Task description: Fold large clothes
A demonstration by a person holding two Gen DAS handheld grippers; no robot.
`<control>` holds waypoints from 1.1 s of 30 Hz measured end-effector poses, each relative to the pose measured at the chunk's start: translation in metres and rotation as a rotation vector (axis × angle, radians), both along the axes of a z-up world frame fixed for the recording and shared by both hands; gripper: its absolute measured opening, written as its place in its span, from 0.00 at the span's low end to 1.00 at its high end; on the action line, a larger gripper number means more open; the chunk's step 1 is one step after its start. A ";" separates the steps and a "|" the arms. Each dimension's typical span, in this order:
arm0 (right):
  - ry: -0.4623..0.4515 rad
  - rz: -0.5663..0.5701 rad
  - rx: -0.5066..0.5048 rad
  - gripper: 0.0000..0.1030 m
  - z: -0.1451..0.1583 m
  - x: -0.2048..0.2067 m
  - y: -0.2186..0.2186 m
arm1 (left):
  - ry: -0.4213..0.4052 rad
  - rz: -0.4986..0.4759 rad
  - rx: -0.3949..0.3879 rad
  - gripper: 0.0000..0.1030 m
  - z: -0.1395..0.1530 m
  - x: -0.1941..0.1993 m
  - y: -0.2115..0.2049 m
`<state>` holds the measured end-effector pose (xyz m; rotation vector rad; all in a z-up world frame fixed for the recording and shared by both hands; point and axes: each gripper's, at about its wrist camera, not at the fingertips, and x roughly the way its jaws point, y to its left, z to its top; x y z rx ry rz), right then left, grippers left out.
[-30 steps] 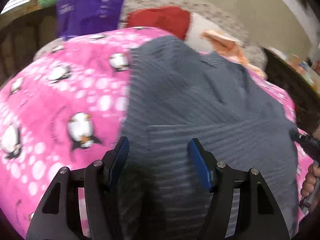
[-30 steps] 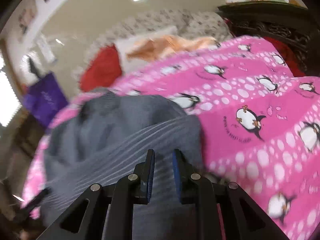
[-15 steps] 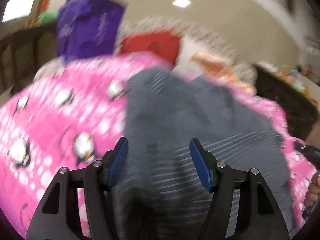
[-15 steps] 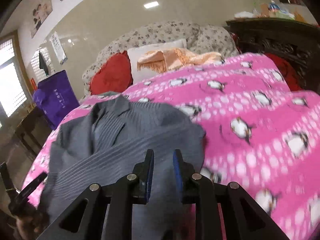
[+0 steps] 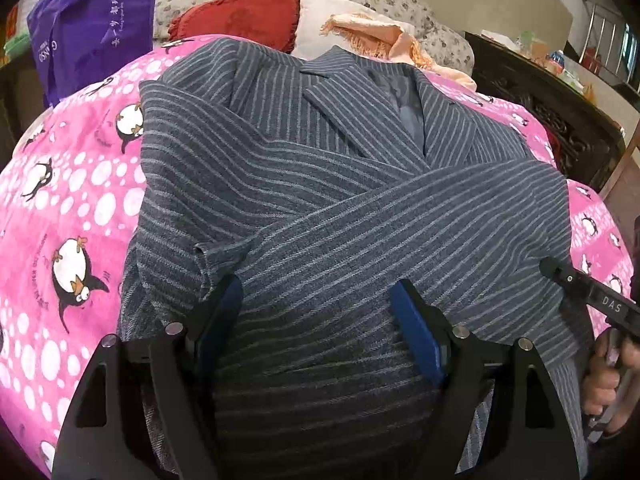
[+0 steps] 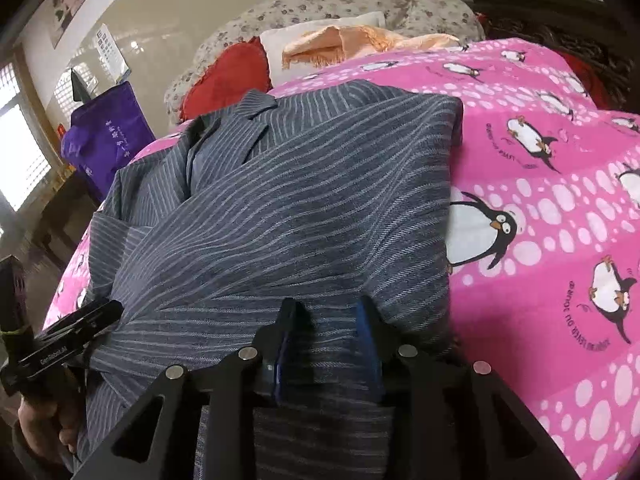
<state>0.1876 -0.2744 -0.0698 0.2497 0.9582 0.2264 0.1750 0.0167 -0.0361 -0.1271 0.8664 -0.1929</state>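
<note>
On the pink blanket lies the jacket, sleeves crossed, its near hem cut off below both views. Bare blanket flanks it left and right. Left gripper has just been widening, jaws apart over the cloth. Right gripper, angled down, has just been opening, cloth between its jaws unpinched.

We see the jacket lying on the blanket, sleeves crossed over its front, pillows behind it.
</note>
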 end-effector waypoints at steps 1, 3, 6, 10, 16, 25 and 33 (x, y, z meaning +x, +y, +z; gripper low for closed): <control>-0.001 0.005 -0.007 0.33 0.000 -0.001 0.002 | -0.001 0.000 -0.005 0.76 -0.001 0.000 0.001; -0.007 0.009 -0.032 0.34 0.000 -0.001 0.006 | 0.000 -0.002 -0.010 0.77 0.000 0.003 0.000; -0.012 0.004 -0.051 0.35 -0.001 0.001 0.010 | 0.000 -0.016 -0.019 0.79 0.001 0.000 -0.001; -0.013 0.002 -0.039 0.35 0.000 0.002 0.010 | -0.022 -0.027 -0.054 0.79 0.007 -0.015 0.017; 0.014 0.067 -0.109 0.35 0.014 -0.051 0.010 | -0.001 0.125 -0.001 0.79 0.005 -0.067 0.079; -0.043 0.153 -0.224 0.59 0.016 -0.176 0.007 | -0.005 0.152 0.085 0.79 -0.003 -0.127 0.080; -0.110 0.160 -0.233 0.71 0.013 -0.233 -0.003 | -0.033 0.114 -0.010 0.79 0.001 -0.179 0.106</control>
